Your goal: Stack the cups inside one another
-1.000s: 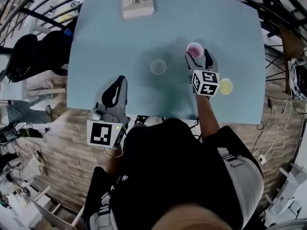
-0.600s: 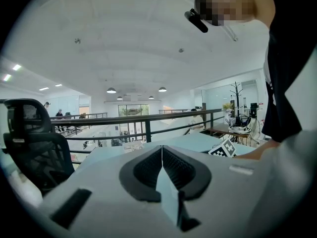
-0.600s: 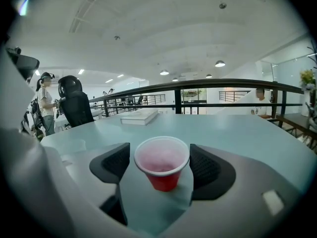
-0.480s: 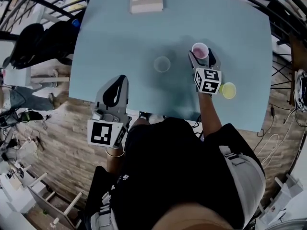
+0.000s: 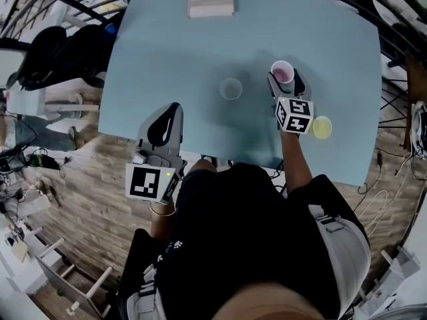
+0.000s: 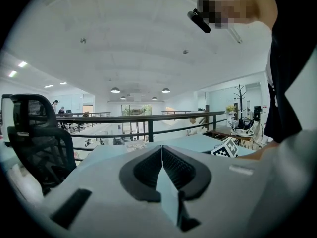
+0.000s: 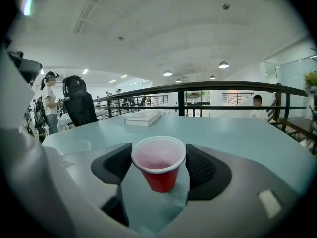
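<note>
The red cup [image 7: 159, 178] stands upright on the surface [image 5: 173, 52], right of centre, mouth up and long axis vertical. The right tongs [image 7: 158, 163] are closing around it, pads just beside its rim. The clear cup [image 5: 231, 88] to its left and the yellow cup [image 5: 321, 127] nearer right also stand mouth up. The left tongs [image 6: 162, 157] are pressed together and empty at the near left edge.
</note>
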`<state>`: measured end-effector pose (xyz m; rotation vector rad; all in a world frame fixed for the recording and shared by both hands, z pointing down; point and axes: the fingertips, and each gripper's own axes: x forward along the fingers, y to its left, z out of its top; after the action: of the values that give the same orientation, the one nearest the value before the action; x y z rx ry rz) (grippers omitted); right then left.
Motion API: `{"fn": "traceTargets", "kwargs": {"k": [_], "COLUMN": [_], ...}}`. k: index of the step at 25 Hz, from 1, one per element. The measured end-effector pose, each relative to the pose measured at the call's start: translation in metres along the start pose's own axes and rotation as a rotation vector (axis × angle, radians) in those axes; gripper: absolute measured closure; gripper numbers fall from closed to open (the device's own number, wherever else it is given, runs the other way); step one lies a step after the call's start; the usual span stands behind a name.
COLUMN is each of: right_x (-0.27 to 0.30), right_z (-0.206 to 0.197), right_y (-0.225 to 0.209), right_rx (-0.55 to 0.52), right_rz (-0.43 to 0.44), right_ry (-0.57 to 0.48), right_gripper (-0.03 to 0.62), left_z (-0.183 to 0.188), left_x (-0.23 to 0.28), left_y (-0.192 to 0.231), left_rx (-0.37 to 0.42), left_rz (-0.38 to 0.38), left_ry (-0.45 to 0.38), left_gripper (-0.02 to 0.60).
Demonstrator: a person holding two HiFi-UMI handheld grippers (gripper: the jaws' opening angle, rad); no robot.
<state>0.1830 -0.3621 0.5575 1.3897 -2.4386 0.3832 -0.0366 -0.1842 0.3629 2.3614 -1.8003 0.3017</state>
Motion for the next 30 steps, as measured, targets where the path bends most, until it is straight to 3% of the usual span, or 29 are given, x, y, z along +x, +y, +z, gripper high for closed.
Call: {"fn": "traceTargets", "kwargs": {"k": [19, 30], "right_x": [-0.052, -0.061], "right_z": [0.065, 0.081], "right_y": [0.074, 0.142], "right_rx": [0.023, -0.043], "right_rz": [0.088, 0.191], "right_ry": [-0.157, -0.173], "right_gripper": [0.250, 0.250], "left_z": [0.006, 0.006], "left_x": [0.000, -0.019], "left_y": [0.017, 0.037], "left_rx": [0.009, -0.021], "left_rz": [-0.146, -0.154], "left_ry": [-0.067, -0.102], "left_gripper": [0.589, 0.589]}}
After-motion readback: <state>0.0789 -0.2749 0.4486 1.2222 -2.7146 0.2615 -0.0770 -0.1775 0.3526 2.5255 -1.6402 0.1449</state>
